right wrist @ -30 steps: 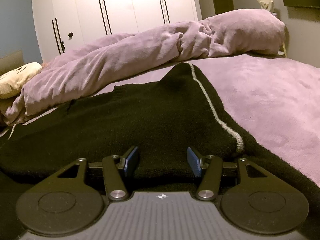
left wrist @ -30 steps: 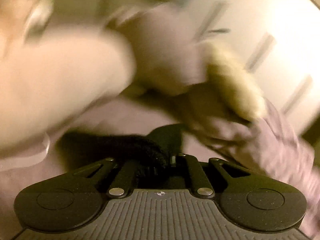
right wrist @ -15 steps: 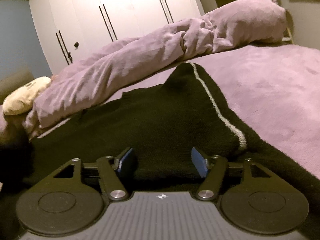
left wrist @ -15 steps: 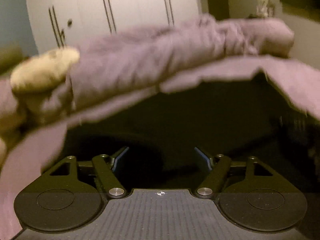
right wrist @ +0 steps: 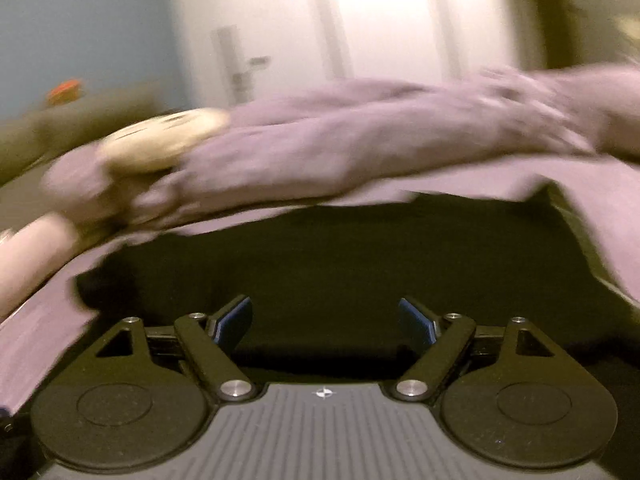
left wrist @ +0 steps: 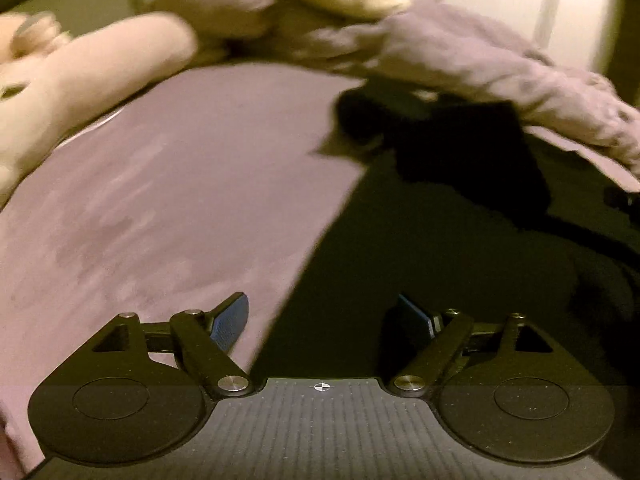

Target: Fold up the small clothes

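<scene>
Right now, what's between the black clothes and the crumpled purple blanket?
Only a strip of the purple bed cover, seen in the right wrist view between the black garment and rumpled blanket.

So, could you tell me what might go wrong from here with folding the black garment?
Both views are motion-blurred, so a grab may miss. The left hand-held gripper, open, straddles the black garment edge and may pinch the purple bedcover too. The right hand-held gripper, open over mid-cloth, could bunch it.

Bed (left wrist: 160, 208) carrying a black garment (right wrist: 340, 256)

A crumpled purple duvet (right wrist: 380, 136) is lying just behind the garment, a cream plush (right wrist: 160, 140) resting at the duvet's end.
</scene>
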{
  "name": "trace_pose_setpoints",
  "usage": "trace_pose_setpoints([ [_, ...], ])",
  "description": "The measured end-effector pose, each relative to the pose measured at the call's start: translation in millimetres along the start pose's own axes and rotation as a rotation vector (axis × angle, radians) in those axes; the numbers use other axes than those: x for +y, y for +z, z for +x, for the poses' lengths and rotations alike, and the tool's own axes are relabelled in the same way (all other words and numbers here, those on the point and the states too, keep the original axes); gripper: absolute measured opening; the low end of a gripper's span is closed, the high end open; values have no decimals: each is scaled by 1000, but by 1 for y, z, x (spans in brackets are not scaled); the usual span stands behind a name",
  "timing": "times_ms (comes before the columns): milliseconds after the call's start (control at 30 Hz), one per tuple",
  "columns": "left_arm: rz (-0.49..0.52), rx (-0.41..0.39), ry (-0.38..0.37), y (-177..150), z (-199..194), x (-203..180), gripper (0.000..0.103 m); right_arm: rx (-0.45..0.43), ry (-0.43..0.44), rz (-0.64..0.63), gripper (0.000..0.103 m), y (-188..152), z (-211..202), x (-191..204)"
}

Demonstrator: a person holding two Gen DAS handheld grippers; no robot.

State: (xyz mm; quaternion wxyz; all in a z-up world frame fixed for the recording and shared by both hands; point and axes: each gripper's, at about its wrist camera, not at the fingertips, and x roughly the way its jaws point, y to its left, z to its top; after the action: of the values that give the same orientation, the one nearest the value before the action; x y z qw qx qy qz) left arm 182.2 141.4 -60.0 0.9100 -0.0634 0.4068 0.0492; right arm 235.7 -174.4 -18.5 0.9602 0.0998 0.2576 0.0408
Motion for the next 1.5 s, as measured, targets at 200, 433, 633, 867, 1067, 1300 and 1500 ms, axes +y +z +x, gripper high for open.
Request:
trace_pose_setpoints([
  [200,-1,18,-2,-5,-4,19,89,6,151,-97,81,15,40,69],
  [433,48,10,-28,-10,-10,17,89,190,233,-89,9,25,94,95],
  [633,90,-34,-31,10,-5,-4,89,-56,73,-11,9,45,39,53],
  [867,85,-28,-71,47,38,-52,89,-166,-276,114,10,38,2,-43],
  [1067,145,-18,-46,67,78,-85,90,-21,-220,426,30,1,15,-115],
  [1300,235,-85,58,86,111,-105,88,-82,-142,618,37,-13,14,-155],
  [1500,64,-56,54,101,127,-97,73,-67,-149,611,18,-4,22,-167],
])
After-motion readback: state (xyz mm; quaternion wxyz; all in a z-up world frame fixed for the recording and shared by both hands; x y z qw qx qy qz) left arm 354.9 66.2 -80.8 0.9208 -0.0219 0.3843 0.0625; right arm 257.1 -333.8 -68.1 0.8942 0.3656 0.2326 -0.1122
